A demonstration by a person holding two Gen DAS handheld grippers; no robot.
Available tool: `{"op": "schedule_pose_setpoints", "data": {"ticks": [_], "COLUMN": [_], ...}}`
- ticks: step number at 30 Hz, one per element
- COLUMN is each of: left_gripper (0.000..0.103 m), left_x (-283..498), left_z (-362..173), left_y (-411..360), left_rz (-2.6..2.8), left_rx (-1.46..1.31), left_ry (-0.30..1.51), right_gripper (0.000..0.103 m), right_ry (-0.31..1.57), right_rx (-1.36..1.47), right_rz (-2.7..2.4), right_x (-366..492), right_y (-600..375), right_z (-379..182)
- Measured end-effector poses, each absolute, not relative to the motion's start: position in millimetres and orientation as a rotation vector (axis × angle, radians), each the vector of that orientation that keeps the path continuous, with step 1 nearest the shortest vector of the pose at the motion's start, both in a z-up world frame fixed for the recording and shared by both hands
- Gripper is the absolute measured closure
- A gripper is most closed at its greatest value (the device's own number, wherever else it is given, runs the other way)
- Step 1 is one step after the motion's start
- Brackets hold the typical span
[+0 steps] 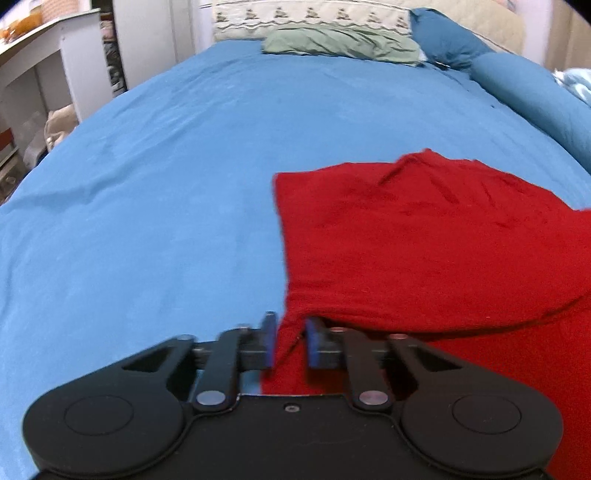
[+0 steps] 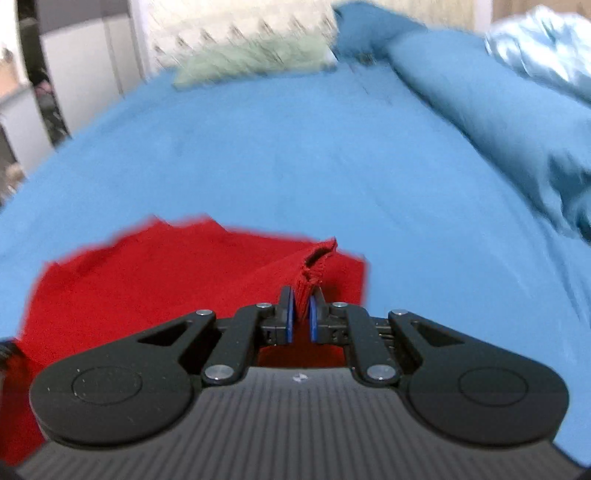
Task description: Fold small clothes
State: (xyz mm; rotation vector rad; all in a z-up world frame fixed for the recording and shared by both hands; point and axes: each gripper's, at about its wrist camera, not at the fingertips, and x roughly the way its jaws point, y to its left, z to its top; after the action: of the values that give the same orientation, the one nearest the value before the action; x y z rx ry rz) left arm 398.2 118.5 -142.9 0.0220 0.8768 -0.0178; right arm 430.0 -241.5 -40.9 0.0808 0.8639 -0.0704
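A soft red knitted garment (image 1: pixel 424 240) lies spread on the bed's smooth sky-blue cotton sheet (image 1: pixel 166 184), towards the near edge, with one layer already doubled over another so a curved fold line runs across its near part. In the left wrist view it fills the right half of the bed in front of the tool, its left edge running straight away from the camera.

The black left gripper (image 1: pixel 290 341) points down at the near left corner of the red cloth. Its blue-padded fingers (image 1: pixel 314 343) stand close together with the hem of the garment between them, and they look clamped on that edge, though the picture is somewhat smeared there.

The black right gripper (image 2: pixel 301 317) is pinched tight on a bunched corner of the same garment, which puckers up out of the blue pads (image 2: pixel 290 317) and rises off the sheet; the rest of the cloth trails down to the left.

At the far end of the bed rest a crumpled sage-green pillow (image 1: pixel 340 46), a cream patterned cushion (image 1: pixel 310 16) behind it, and a long blue bolster (image 1: pixel 528 96) along the right side
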Motion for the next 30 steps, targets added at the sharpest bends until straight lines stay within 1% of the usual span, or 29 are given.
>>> {"op": "schedule_pose_setpoints", "data": {"ticks": [7,8,9,10,11,12,14,15,18,23,26,30], "left_gripper": [0.095,0.094,0.093,0.090,0.078,0.059,0.045,0.044,0.043,0.043,0.042,0.041], "left_x": [391,390,388,385,382,379,378,381,396,415,411,404], "left_z": [-144,-141,-136,-130,-123,-116,-104,-102,-107,-143,-154,-154], "left_y": [118,117,117,117,117,116,109,105,91,86,87,82], "left_rz": [0.008,0.008,0.007,0.001,-0.011,-0.024,-0.045,-0.059,-0.107,-0.088,-0.093,-0.093], "left_rx": [0.063,0.069,0.065,0.050,0.033,0.023,0.024,0.027,0.037,0.019,0.018,0.049], "left_ry": [0.913,0.917,0.920,0.911,0.891,0.867,0.813,0.802,0.810,0.874,0.829,0.791], "right_gripper": [0.079,0.076,0.071,0.065,0.041,0.021,0.009,0.009,0.009,0.009,0.009,0.008], "right_ry": [0.940,0.951,0.954,0.941,0.933,0.915,0.850,0.833,0.830,0.849,0.882,0.812], "right_rx": [0.051,0.049,0.045,0.045,0.046,0.043,0.013,-0.008,-0.018,0.028,0.074,0.063], "right_rz": [-0.075,-0.071,-0.066,-0.060,-0.046,-0.026,0.006,0.020,0.075,0.072,0.061,0.099], "right_x": [425,422,423,417,414,410,395,392,396,420,421,407], "right_y": [-256,-257,-255,-254,-253,-252,-244,-239,-225,-224,-236,-241], "right_z": [-87,-90,-93,-91,-89,-84,-71,-67,-67,-95,-121,-123]}}
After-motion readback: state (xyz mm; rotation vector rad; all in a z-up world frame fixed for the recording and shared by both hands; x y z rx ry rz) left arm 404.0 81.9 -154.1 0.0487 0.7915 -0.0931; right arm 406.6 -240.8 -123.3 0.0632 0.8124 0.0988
